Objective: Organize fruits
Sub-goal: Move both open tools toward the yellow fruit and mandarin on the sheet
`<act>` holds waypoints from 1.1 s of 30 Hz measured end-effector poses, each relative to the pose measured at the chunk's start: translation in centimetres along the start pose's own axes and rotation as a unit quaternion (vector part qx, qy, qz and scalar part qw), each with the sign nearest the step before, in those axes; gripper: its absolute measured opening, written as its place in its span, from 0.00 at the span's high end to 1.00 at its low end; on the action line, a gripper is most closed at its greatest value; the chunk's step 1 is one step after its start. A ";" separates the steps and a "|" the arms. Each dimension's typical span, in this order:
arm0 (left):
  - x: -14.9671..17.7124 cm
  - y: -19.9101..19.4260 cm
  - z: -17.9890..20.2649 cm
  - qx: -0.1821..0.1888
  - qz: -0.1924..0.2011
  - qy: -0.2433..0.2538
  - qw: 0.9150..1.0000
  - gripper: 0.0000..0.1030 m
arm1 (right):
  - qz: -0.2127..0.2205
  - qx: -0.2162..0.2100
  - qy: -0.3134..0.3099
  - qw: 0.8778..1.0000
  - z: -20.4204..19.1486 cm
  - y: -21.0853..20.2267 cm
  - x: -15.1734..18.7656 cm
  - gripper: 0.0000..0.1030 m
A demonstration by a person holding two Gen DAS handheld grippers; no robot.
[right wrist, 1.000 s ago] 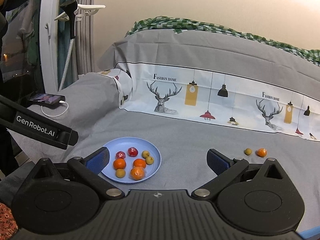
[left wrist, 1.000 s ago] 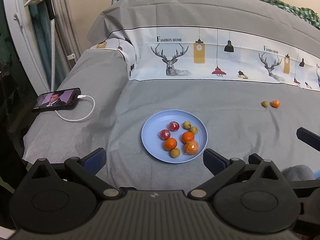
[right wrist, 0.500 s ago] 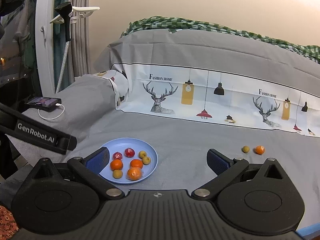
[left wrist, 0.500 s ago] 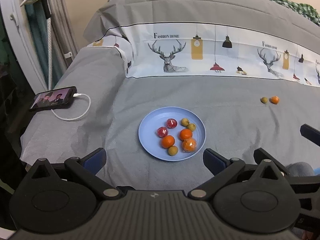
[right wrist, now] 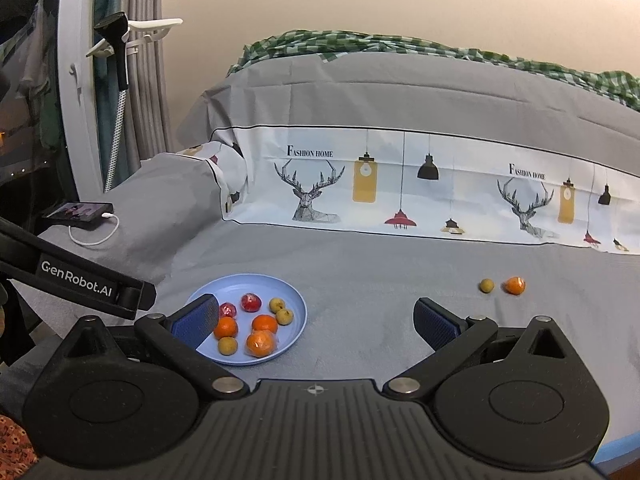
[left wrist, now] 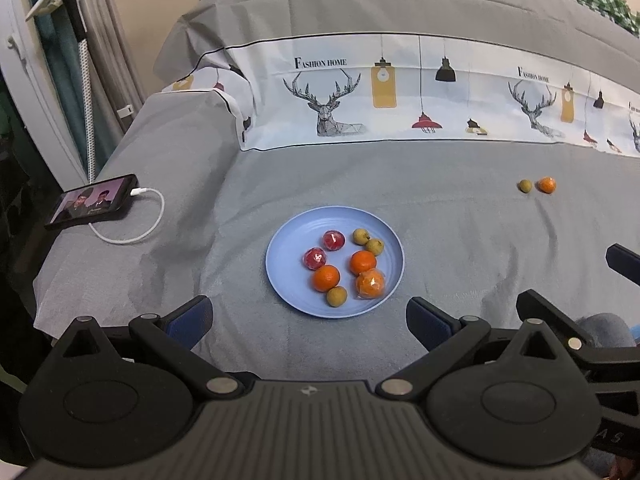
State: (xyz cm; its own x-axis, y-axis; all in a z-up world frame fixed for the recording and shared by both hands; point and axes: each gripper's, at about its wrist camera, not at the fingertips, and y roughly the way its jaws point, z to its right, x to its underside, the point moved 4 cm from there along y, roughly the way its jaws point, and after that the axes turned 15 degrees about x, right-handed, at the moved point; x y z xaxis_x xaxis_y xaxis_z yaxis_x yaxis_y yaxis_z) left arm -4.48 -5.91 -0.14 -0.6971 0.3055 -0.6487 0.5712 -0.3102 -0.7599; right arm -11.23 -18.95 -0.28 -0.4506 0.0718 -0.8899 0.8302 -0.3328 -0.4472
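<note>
A blue plate (left wrist: 288, 232) (right wrist: 296, 304) lies on the grey bed cover and holds several small fruits: oranges, red ones and yellow-green ones. One orange (left wrist: 370, 283) (right wrist: 261, 343) on the plate is in a clear wrapper. Off to the right, a yellow-green fruit (left wrist: 525, 186) (right wrist: 486, 285) and a wrapped orange (left wrist: 547, 185) (right wrist: 515, 285) lie side by side on the cover. My left gripper (left wrist: 308, 316) hovers open just before the plate. My right gripper (right wrist: 314, 322) is open and empty, its left finger (right wrist: 196, 320) overlapping the plate's left rim in its view.
A phone (left wrist: 94, 202) (right wrist: 78, 213) with a white charging cable lies at the bed's left edge. A folded deer-print sheet (left wrist: 400, 92) rises behind the fruit. A stand with a handheld device (right wrist: 120, 52) is at the far left. Grey cover separates the plate from the two loose fruits.
Both views shifted slightly: the plate and fruit sit a little higher and left in the left wrist view, and the right gripper has edged closer, its left finger now overlapping the plate.
</note>
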 end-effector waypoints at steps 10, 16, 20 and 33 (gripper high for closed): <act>-1.3 2.0 2.2 0.008 -0.018 0.013 1.000 0.00 | -0.013 0.013 0.036 0.999 3.1 1.3 0.7 0.01; -3.1 3.6 3.8 0.014 -0.019 0.021 1.000 0.00 | -0.015 0.034 0.053 0.998 5.8 2.7 0.7 0.01; -4.5 5.1 5.0 0.018 -0.019 0.030 0.999 0.00 | -0.022 0.057 0.067 0.996 8.0 4.0 0.8 0.01; -8.7 13.6 12.3 0.066 -0.037 0.077 0.994 0.00 | -0.048 0.161 0.092 0.981 17.4 11.1 2.3 0.01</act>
State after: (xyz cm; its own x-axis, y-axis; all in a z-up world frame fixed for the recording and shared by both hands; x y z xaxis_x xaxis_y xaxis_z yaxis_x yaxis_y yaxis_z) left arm 3.96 -23.85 -4.30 -0.6544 0.4633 -0.5976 0.4514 -0.3947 -0.8003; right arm -8.76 -38.79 -5.73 -0.4308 0.2755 -0.8593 0.6259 -0.5948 -0.5045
